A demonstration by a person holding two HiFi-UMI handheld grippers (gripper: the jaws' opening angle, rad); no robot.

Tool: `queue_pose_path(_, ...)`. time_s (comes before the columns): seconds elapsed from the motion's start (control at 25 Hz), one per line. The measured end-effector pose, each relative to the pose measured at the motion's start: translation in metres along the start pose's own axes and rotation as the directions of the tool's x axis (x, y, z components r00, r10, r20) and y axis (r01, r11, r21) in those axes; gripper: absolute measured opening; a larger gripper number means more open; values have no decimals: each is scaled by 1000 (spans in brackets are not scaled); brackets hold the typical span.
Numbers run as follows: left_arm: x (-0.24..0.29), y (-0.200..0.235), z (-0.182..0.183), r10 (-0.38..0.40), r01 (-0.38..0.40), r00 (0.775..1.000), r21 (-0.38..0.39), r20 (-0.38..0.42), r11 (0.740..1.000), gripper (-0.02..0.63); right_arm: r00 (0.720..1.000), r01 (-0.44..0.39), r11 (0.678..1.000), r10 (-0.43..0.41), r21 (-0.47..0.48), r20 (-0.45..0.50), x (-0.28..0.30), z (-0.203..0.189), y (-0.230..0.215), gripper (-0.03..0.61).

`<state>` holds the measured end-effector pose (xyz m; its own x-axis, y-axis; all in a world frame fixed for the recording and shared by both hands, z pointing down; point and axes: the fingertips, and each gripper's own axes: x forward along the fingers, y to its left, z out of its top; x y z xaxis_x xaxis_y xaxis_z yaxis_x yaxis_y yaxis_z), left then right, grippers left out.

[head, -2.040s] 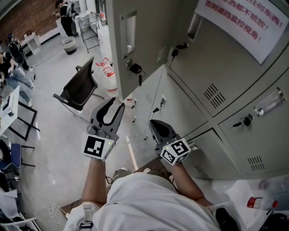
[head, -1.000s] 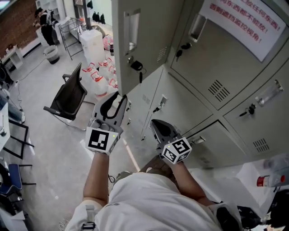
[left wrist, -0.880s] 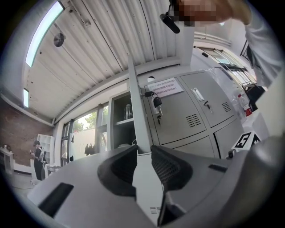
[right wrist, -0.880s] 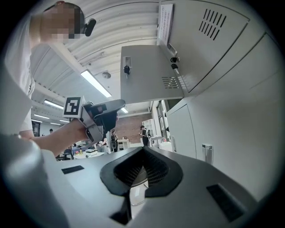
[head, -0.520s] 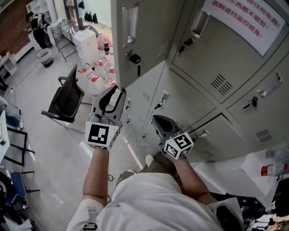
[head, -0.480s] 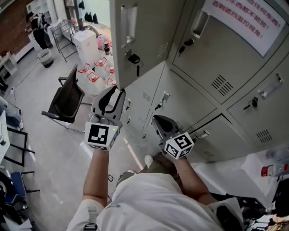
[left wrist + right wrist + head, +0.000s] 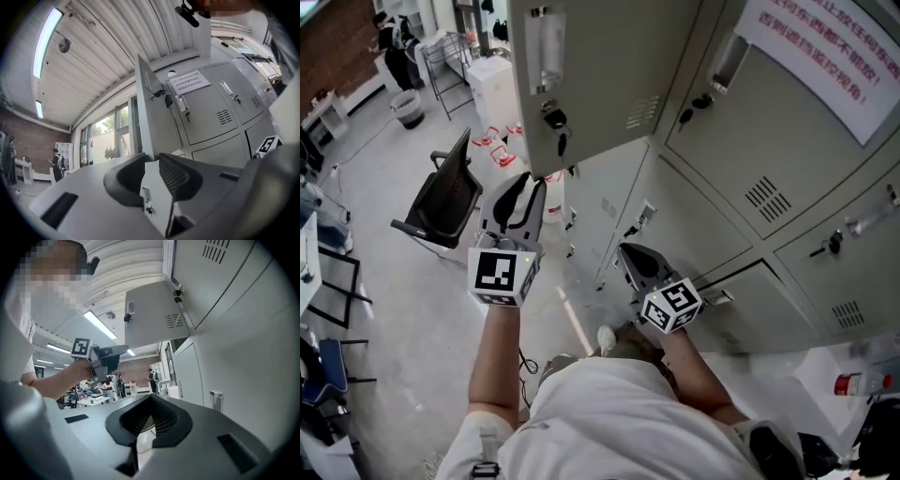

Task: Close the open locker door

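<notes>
The open grey locker door (image 7: 591, 84) swings out from the top row of lockers, with a recessed handle (image 7: 546, 47) and a key in its lock (image 7: 553, 120). My left gripper (image 7: 527, 187) points up just below the door's lower corner; its jaws are closing with nothing between them. The left gripper view looks up along the door's edge (image 7: 151, 117) past that gripper (image 7: 152, 158). My right gripper (image 7: 625, 253) is shut and empty, held low in front of the closed lower lockers. The right gripper view shows its own jaws (image 7: 151, 399), the door (image 7: 150, 319) and the left gripper (image 7: 110, 355).
Closed lockers (image 7: 750, 187) fill the right side, and one carries a red-print notice (image 7: 830, 47). A black chair (image 7: 445, 202), water jugs (image 7: 502, 145) and a bin (image 7: 408, 108) stand on the floor to the left. A bottle (image 7: 853, 382) lies at the lower right.
My left gripper has risen toward the open door's lower corner. The right gripper has hardly moved. The head view has swung a little, shifting the door leftward in the picture.
</notes>
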<state>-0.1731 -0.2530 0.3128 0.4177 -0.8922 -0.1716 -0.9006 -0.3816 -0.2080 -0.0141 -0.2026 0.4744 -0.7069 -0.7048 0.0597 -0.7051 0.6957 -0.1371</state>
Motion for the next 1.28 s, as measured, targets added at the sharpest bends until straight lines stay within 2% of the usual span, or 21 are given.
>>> queue_pose_path(0.24, 8, 10, -4, 58, -58, 998, 5, -19, 998, 89, 999, -36, 999, 36, 10, -9, 8, -2, -8, 9)
queue_pose_path(0.36, 12, 16, -8, 92, -91, 994, 6, -54, 996, 81, 999, -50, 999, 50, 14, -11, 11, -2, -11, 9)
queue_pose_path(0.6, 21, 26, -8, 146, -144, 988, 36, -43, 989, 74, 998, -64, 998, 65, 25, -19, 15, -6, -21, 9)
queue_pose_path(1.0, 43, 47, -19, 201, -196, 975, 61, -96, 979, 69, 997, -68, 997, 69, 34, -16, 20, -4, -37, 9)
queue_pose_path(1.28, 57, 57, -21, 224, -219, 970, 64, -95, 974, 67, 999, -51, 998, 51, 39, -12, 23, -1, -50, 9)
